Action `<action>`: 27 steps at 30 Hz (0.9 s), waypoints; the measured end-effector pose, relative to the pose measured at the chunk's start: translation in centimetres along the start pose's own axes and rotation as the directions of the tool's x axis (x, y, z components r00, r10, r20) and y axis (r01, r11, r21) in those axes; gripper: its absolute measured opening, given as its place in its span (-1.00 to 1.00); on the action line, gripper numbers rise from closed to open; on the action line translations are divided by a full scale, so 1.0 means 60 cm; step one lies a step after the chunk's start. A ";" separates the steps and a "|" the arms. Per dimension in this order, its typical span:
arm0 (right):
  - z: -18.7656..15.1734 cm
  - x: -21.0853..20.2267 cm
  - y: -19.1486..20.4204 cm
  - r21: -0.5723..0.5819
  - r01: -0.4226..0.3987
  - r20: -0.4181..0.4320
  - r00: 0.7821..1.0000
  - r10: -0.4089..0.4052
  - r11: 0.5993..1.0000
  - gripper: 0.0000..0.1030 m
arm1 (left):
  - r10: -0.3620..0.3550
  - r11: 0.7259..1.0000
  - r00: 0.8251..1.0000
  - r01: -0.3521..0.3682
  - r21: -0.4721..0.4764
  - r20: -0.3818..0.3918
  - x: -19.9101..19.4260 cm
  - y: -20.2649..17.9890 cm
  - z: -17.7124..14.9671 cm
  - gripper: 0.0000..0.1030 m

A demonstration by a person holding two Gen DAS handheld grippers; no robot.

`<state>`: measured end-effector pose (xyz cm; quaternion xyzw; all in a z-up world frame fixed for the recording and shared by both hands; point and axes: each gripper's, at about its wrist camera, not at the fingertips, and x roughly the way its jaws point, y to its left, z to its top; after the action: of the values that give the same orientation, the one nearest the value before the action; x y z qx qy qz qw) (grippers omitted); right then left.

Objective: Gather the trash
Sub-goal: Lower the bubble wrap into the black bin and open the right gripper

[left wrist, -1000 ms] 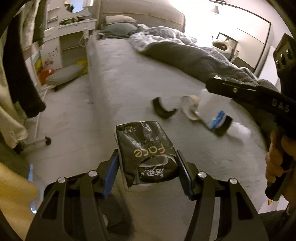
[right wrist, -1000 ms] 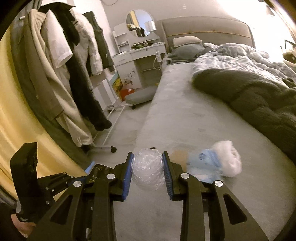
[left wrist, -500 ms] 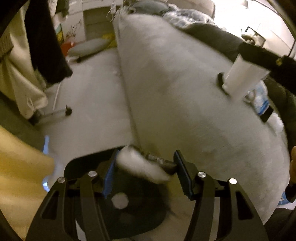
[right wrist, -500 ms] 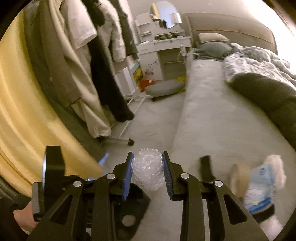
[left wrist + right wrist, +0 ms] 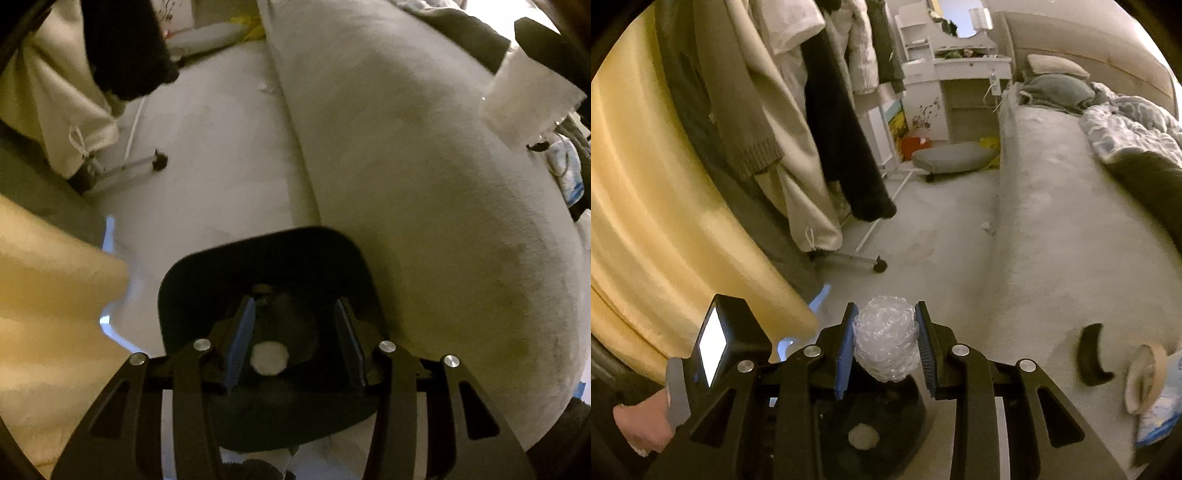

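Note:
My left gripper point(image 5: 295, 343) is open and empty, pointing down into a black trash bin point(image 5: 192, 288) on the floor beside the bed; a white wad point(image 5: 269, 358) lies at the bin's bottom. My right gripper point(image 5: 886, 347) is shut on a roll of clear bubble wrap point(image 5: 886, 343), held just above the same bin point(image 5: 916, 413). The bubble wrap also shows in the left wrist view point(image 5: 528, 99) at the upper right. On the bed lie a black curved piece point(image 5: 1089, 354), a tape roll point(image 5: 1145, 376) and a blue-and-white wrapper point(image 5: 1160, 417).
The grey bed point(image 5: 424, 184) runs along the right. A clothes rack on wheels point(image 5: 849, 258) with hanging coats stands left. A yellow curtain point(image 5: 665, 221) hangs at the near left. A white dresser point(image 5: 960, 81) and a grey cushion point(image 5: 953, 155) are at the far end.
My left gripper swung from the bed to over the bin and let go of the black tissue pack. My right gripper carried the bubble wrap left to above the bin.

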<state>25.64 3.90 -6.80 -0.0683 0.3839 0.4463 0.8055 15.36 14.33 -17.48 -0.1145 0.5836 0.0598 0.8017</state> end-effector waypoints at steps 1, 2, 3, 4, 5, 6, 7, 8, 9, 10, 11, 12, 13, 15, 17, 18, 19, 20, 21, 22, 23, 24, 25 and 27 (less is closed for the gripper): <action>-0.001 0.008 0.002 -0.002 -0.003 -0.011 1.000 0.003 1.000 -0.38 | 0.001 1.000 1.000 -0.001 -0.013 -0.004 -0.001 0.010 -0.002 -0.04; -0.002 0.017 0.006 -0.004 -0.006 -0.028 1.000 0.006 1.000 -0.38 | 0.002 1.000 1.000 -0.002 -0.019 -0.003 -0.003 0.014 -0.002 -0.01; -0.003 0.024 0.009 -0.005 -0.009 -0.040 0.999 0.009 1.000 -0.38 | 0.001 1.000 1.000 0.000 -0.030 0.003 -0.008 0.023 -0.003 0.06; -0.005 0.033 0.013 -0.007 -0.012 -0.056 0.998 0.011 1.000 -0.38 | -0.005 0.999 1.000 0.006 -0.042 0.014 -0.013 0.031 -0.004 0.09; -0.007 0.042 0.016 -0.009 -0.015 -0.070 0.997 0.015 1.000 -0.38 | -0.009 0.999 1.000 0.010 -0.049 0.022 -0.017 0.034 -0.003 0.15; -0.009 0.053 0.021 -0.011 -0.019 -0.089 0.996 0.018 1.000 -0.38 | -0.013 0.998 0.999 0.015 -0.058 0.034 -0.023 0.040 -0.002 0.19; -0.012 0.060 0.024 -0.011 -0.020 -0.099 0.995 0.019 1.000 -0.38 | -0.017 0.997 0.999 0.020 -0.068 0.050 -0.030 0.048 -0.002 0.20; -0.014 0.069 0.027 -0.010 -0.024 -0.112 0.993 0.022 1.000 -0.39 | -0.017 0.997 0.998 0.021 -0.074 0.060 -0.035 0.052 0.000 0.26; -0.017 0.078 0.030 -0.010 -0.027 -0.126 0.992 0.025 1.000 -0.39 | -0.015 0.997 0.997 0.021 -0.081 0.075 -0.042 0.056 0.001 0.30; -0.020 0.087 0.033 -0.011 -0.026 -0.140 0.990 0.024 1.000 -0.38 | -0.015 0.996 0.996 0.023 -0.088 0.090 -0.048 0.061 0.002 0.31; -0.023 0.095 0.035 -0.011 -0.024 -0.151 0.988 0.022 1.000 -0.38 | -0.016 0.995 0.994 0.027 -0.097 0.109 -0.056 0.068 0.002 0.33; -0.025 0.102 0.037 -0.011 -0.023 -0.162 0.987 0.021 1.000 -0.38 | -0.017 0.994 0.992 0.030 -0.106 0.125 -0.064 0.075 0.003 0.37; -0.028 0.110 0.039 -0.010 -0.021 -0.172 0.985 0.019 1.000 -0.38 | -0.017 0.993 0.990 0.033 -0.115 0.140 -0.070 0.081 0.004 0.39; -0.032 0.123 0.041 -0.005 -0.022 -0.190 0.982 0.021 1.000 -0.38 | -0.009 0.991 0.984 0.032 -0.131 0.178 -0.086 0.093 0.006 0.43; -0.036 0.136 0.043 -0.001 -0.021 -0.206 0.978 0.020 1.000 -0.38 | -0.001 0.989 0.977 0.033 -0.147 0.212 -0.098 0.106 0.007 0.45; -0.038 0.144 0.044 0.002 -0.021 -0.217 0.976 0.021 1.000 -0.38 | 0.004 0.987 0.973 0.033 -0.155 0.232 -0.106 0.111 0.008 0.48; -0.041 0.151 0.045 0.005 -0.023 -0.227 0.974 0.023 1.000 -0.38 | 0.012 0.987 0.968 0.029 -0.158 0.250 -0.114 0.116 0.009 0.48; -0.043 0.157 0.046 0.008 -0.024 -0.235 0.972 0.025 1.000 -0.38 | 0.019 0.987 0.960 0.027 -0.161 0.278 -0.125 0.120 0.009 0.49; -0.045 0.164 0.047 0.011 -0.025 -0.244 0.969 0.027 1.000 -0.38 | 0.018 0.986 0.956 0.031 -0.163 0.293 -0.132 0.123 0.010 0.51; -0.047 0.171 0.049 0.015 -0.028 -0.253 0.967 0.031 0.999 -0.38 | 0.015 0.985 0.951 0.039 -0.167 0.309 -0.139 0.127 0.011 0.53; -0.051 0.178 0.051 0.019 -0.032 -0.262 0.964 0.036 0.999 -0.38 | 0.009 0.984 0.944 0.050 -0.169 0.329 -0.148 0.131 0.010 0.55; -0.053 0.184 0.053 0.022 -0.035 -0.268 0.963 0.039 0.999 -0.38 | 0.006 0.984 0.939 0.057 -0.171 0.345 -0.155 0.134 0.011 0.55; -0.056 0.190 0.055 0.023 -0.039 -0.277 0.960 0.043 0.999 -0.38 | 0.005 0.983 0.934 0.060 -0.172 0.357 -0.159 0.136 0.011 0.56; -0.063 0.200 0.064 0.014 -0.040 -0.293 0.955 0.043 0.999 -0.38 | 0.002 0.982 0.922 0.072 -0.175 0.386 -0.170 0.143 0.012 0.59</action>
<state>24.27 12.45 -16.68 -0.1225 0.5020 0.4465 0.7305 10.89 23.19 -8.54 -0.1853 0.4047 0.1210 0.8873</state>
